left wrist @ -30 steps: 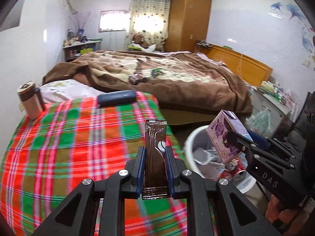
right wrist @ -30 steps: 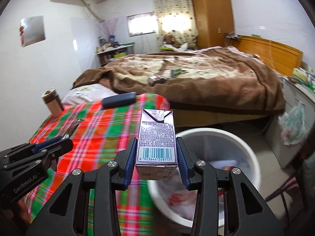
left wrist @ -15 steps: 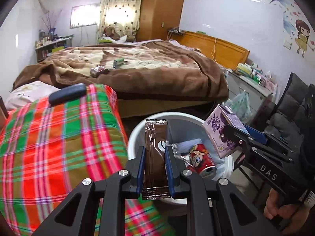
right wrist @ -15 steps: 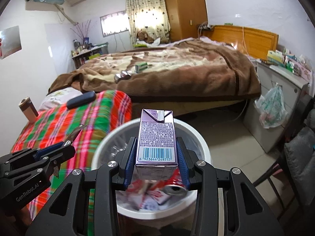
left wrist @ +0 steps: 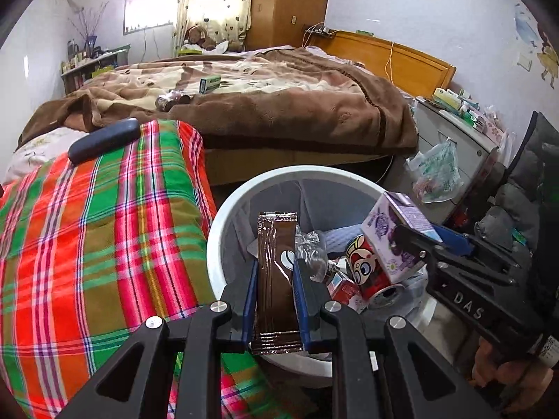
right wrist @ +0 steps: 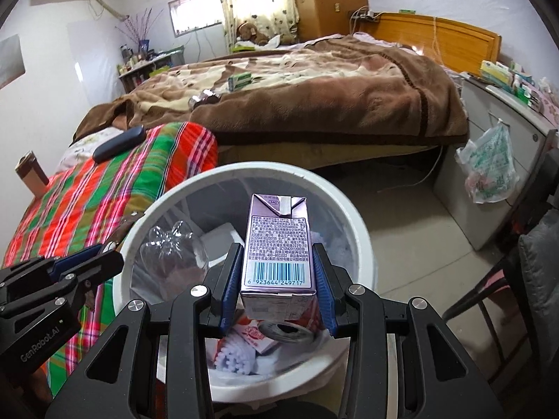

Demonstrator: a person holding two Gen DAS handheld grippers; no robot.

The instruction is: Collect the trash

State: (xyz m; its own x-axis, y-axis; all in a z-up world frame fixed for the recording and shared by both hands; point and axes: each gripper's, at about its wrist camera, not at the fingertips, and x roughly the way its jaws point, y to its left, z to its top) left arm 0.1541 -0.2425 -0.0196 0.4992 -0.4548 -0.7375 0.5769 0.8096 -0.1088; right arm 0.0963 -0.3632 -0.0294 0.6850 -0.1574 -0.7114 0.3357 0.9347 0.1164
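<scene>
Gripping light trash over the round white plastic bin [right wrist: 353, 216]: left tongs [left wrist: 276, 279] pinch a limp brown foil sachet [left wrist: 276, 255] midway, right tongs [right wrist: 277, 276] clamp a stiff purple drink carton [right wrist: 277, 244] low

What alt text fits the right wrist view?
The right gripper clamps a purple drink carton upright over a white trash bin holding a clear plastic bottle and a red can. Left gripper at left; plaid bedding behind.

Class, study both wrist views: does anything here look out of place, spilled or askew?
Nothing is spilled. A small green box and a crumpled silvery item lie loose on the brown blanket, odd places on a bed. They may be trash left to collect, unlike the items already in the white bin.
</scene>
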